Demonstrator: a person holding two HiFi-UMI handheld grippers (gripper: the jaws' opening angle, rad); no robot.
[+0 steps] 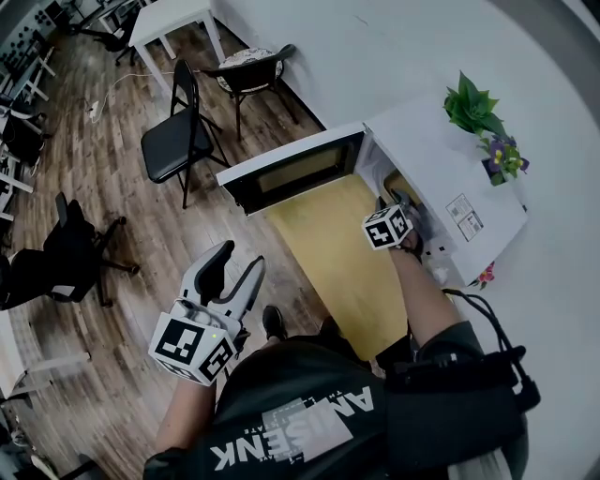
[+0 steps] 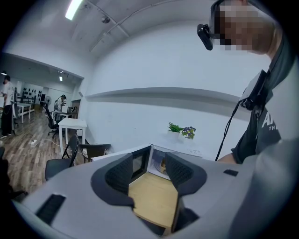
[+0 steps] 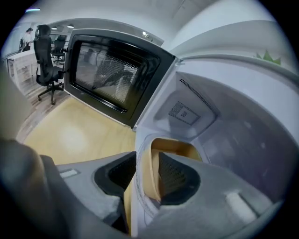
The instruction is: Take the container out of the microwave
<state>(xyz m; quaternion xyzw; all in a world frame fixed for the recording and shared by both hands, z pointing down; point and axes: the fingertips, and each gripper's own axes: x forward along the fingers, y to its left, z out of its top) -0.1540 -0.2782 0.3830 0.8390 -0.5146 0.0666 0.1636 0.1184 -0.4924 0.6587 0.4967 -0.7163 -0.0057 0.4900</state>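
Note:
The white microwave (image 1: 441, 178) stands on a wooden table with its door (image 1: 291, 169) swung open to the left. Inside its cavity sits a tan container (image 3: 173, 149) with a pale outer wall. My right gripper (image 3: 145, 173) reaches into the cavity and is shut on the container's near wall, one jaw outside it and one inside. In the head view that gripper (image 1: 398, 220) is at the microwave's opening. My left gripper (image 1: 236, 272) hangs open over the floor, well left of the table, with nothing between its jaws; its own view looks toward the microwave (image 2: 161, 163) from a distance.
The wooden table top (image 1: 333, 253) lies under the open door. A potted plant (image 1: 473, 108) and a small flower pot (image 1: 502, 159) stand on the microwave. Black folding chairs (image 1: 178, 131) and a white table (image 1: 173, 23) stand on the wood floor to the left.

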